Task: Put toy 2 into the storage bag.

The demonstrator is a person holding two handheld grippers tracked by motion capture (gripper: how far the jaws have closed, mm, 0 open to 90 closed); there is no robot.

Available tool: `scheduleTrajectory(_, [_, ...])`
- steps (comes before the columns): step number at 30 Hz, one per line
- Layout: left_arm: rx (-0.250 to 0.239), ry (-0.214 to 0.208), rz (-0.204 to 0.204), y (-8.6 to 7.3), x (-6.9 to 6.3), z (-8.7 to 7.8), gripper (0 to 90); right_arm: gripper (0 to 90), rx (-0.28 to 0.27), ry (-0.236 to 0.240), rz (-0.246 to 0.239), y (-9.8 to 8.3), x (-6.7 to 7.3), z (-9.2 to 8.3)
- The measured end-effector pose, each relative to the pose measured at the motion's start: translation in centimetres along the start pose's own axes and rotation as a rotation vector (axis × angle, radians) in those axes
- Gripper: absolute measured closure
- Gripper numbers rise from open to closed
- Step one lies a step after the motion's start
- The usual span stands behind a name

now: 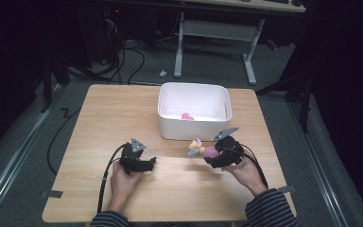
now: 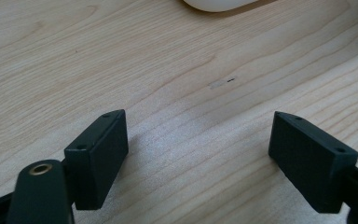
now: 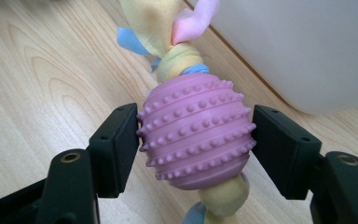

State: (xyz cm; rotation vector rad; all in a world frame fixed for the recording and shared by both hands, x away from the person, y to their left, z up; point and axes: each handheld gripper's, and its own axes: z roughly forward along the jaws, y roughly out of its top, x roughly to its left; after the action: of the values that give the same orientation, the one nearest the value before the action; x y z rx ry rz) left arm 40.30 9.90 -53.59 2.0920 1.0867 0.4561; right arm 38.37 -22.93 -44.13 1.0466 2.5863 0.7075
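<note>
Standing on grey carpet, a wooden table (image 1: 123, 109).

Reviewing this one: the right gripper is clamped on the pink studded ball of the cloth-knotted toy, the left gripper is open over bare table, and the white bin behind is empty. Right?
Not quite: the white bin is not empty. The high view shows a small pink thing lying inside it. The rest stands: the right gripper grips the pink studded ball, and the left gripper stands open over bare table.
</note>
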Motion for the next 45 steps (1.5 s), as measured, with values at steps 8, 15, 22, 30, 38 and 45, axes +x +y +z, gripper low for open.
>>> scheduleTrajectory(8, [0.002,0.001,0.003,0.0,0.0,0.0,19.9,34.1,-0.036,-0.010,-0.002,-0.1,-0.4,-1.9])
scheduleTrajectory(15, [0.003,0.001,0.004,0.0,0.0,0.0,20.0,34.2,-0.073,0.008,0.017,-0.1,-0.9,-3.7])
scheduleTrajectory(22, [0.003,0.001,0.004,0.0,0.0,0.0,20.0,34.2,-0.096,0.021,0.031,0.5,-1.5,-5.1])
scheduleTrajectory(30, [0.003,-0.001,0.002,0.0,0.0,0.0,20.4,34.2,-0.120,0.012,0.016,1.6,-2.0,-6.9])
scheduleTrajectory(38, [0.002,0.000,0.000,0.0,0.0,0.0,20.4,34.2,-0.146,0.005,0.010,3.3,-3.0,-8.5])
scheduleTrajectory(45, [0.002,0.000,0.001,0.0,0.0,0.0,20.4,34.2,-0.153,-0.015,0.014,5.0,-4.1,-9.2])
